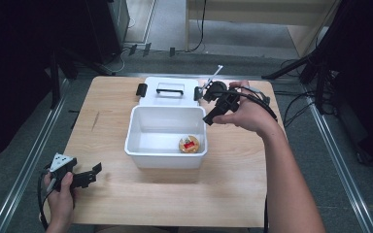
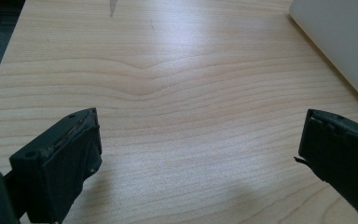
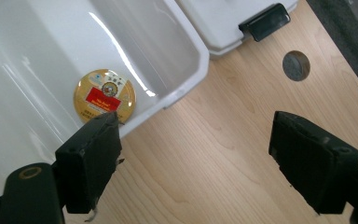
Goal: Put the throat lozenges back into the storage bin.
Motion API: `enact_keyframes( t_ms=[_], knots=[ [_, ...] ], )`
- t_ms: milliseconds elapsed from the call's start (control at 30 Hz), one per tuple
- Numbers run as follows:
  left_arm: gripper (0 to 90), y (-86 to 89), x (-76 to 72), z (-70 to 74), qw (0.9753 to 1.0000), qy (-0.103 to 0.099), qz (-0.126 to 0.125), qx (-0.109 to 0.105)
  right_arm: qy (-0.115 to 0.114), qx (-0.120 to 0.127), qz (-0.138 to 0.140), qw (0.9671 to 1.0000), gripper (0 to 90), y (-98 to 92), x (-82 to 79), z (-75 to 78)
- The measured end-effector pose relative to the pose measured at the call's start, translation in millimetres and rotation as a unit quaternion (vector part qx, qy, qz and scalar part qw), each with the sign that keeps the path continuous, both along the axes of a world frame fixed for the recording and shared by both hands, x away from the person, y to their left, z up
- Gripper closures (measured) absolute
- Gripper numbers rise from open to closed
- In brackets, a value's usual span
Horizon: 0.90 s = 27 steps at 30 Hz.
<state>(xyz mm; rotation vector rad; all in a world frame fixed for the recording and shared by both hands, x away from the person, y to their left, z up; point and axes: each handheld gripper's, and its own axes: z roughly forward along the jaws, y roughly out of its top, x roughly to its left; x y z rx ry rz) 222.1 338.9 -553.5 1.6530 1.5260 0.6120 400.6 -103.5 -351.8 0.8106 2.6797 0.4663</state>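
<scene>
Left gripper rests low at the near left corner of the bench, well apart from the work. Its jaws stand wide and released, nothing between them but bare wood grain; in the left gripper view a slice of the white bin shows at the upper right.

Centre of the bench: the bin, open-topped. Its lid lies flat just behind it, touching or nearly so, with black latches at the ends. Inside the bin, flat on the floor by the near right corner, sits a round gold tin with a red label.

Right gripper hangs above the bin's far right corner, tilted down. Its jaws are spread and empty; in the right gripper view the tin lies just past the left jaw, the rim of the bin crosses between, and a small round plug marks the bench beyond.

Judgement: the tin looks placed, so the step in hand is likely the handover between putting in and closing up. Next move probably calls for the right gripper to swing back to the lid, close on an edge or the handle, lift it and set it square on the bin.
</scene>
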Motion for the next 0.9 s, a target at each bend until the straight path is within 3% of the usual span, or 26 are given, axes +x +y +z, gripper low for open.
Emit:
enact_keyframes(
  t_ms=[233,467,733,900],
  knots=[
    [0.0,-0.1,0.1,-0.2,1.0000,-0.001,0.000,0.000,-0.003,0.013,-0.037,0.9992,17.2,-23.5,1.5,-5.5],
    [0.0,-0.1,-0.2,-0.1,1.0000,0.000,0.000,0.001,0.001,0.039,-0.078,0.9962,18.1,-51.8,1.9,-19.1],
    [0.0,-0.1,-0.2,-0.1,1.0000,0.000,0.000,0.001,0.002,0.069,-0.127,0.9895,13.3,-85.0,-4.3,-36.2],
    [0.0,-0.1,-0.3,0.0,1.0000,0.000,0.001,0.001,-0.015,0.090,-0.147,0.9849,9.6,-102.2,-13.2,-49.8]
  ],
)
